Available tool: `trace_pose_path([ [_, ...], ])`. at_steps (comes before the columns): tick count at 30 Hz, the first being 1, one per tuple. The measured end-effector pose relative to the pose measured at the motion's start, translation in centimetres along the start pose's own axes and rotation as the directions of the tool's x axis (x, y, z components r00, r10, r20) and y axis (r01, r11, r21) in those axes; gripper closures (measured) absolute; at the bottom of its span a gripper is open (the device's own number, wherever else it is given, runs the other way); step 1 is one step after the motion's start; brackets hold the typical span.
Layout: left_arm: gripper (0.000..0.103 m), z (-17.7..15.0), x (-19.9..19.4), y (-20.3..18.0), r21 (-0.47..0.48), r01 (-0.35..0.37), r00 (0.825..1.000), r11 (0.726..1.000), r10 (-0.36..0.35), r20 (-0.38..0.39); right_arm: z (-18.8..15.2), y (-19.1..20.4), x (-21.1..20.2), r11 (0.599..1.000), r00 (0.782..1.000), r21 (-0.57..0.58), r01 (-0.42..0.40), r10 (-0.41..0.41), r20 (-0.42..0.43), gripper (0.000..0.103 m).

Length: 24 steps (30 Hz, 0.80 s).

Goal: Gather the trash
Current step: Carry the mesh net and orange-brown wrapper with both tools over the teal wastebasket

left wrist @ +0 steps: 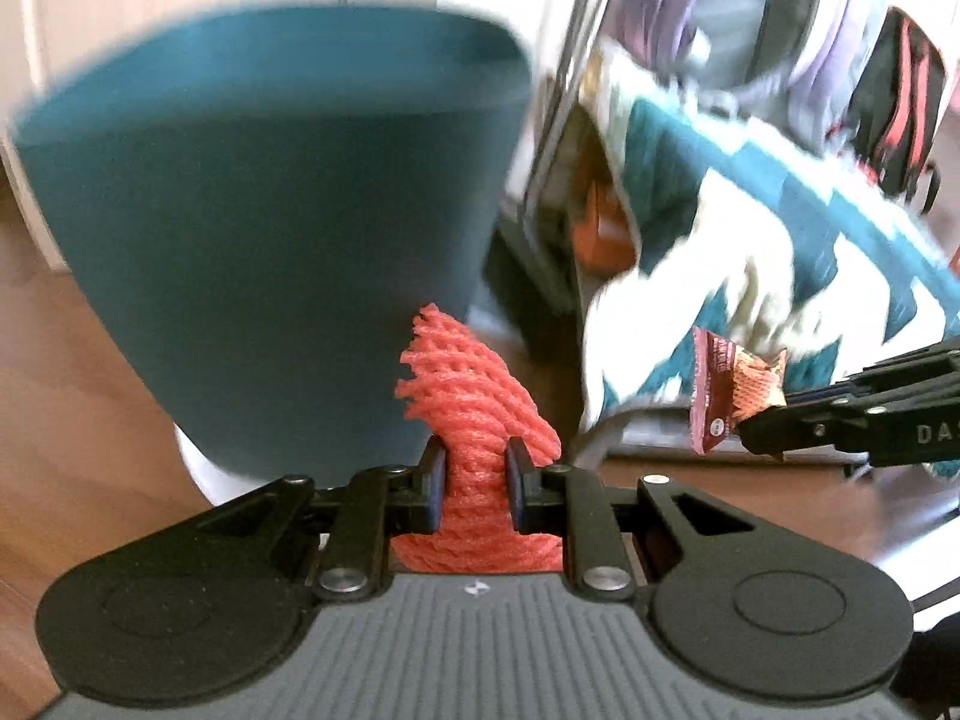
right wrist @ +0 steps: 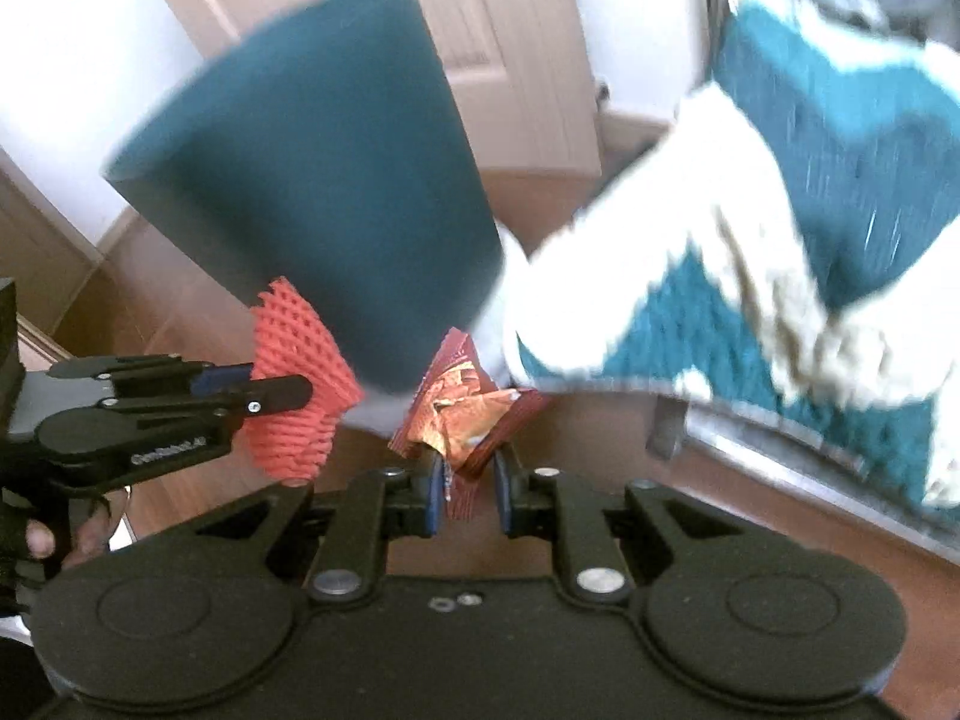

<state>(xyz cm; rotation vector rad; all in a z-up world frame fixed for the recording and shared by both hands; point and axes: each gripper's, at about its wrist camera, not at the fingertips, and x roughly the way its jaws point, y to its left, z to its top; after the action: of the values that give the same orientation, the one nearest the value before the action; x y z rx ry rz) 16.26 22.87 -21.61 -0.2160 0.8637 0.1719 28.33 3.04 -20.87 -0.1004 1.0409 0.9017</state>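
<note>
In front of the teal bin [left wrist: 270, 228], the left claw [left wrist: 477, 483] is clenched on a red foam net [left wrist: 474, 396], whose long axis runs up and away from the jaws toward the bin's wall. To its right, the right claw [right wrist: 468, 489] grips a crumpled brown wrapper [right wrist: 462, 414], which fans upward. A teal-and-white blanket [right wrist: 750, 252] lies beyond, over the wooden floor [left wrist: 78, 396].
</note>
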Motion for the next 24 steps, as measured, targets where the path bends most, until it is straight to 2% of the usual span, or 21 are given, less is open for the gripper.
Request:
trace_pose_path([
  [7, 0.083, 3.0, -8.3, -0.1, -0.008, 0.002, 0.991, 1.000, -0.001, 0.135, 2.9, 3.3, -5.7, 0.999, 0.993, -0.047, -0.011, 0.016, 0.116, 0.087],
  [11, 0.083, 4.6, -11.1, -0.4, 0.004, -0.030, 0.986, 1.000, 0.029, 0.166, 4.8, 5.5, -7.3, 0.997, 0.986, -0.082, -0.014, 0.027, 0.163, 0.087],
  [18, 0.083, 7.6, -15.0, 0.9, -0.012, -0.092, 0.972, 0.996, 0.092, 0.217, 8.6, 9.7, -8.7, 0.991, 0.977, -0.128, -0.026, 0.052, 0.205, 0.087],
  [24, 0.083, 11.1, -14.5, 2.5, -0.054, -0.136, 0.966, 0.989, 0.144, 0.215, 11.8, 13.0, -7.7, 0.987, 0.974, -0.161, -0.016, 0.051, 0.219, 0.087],
])
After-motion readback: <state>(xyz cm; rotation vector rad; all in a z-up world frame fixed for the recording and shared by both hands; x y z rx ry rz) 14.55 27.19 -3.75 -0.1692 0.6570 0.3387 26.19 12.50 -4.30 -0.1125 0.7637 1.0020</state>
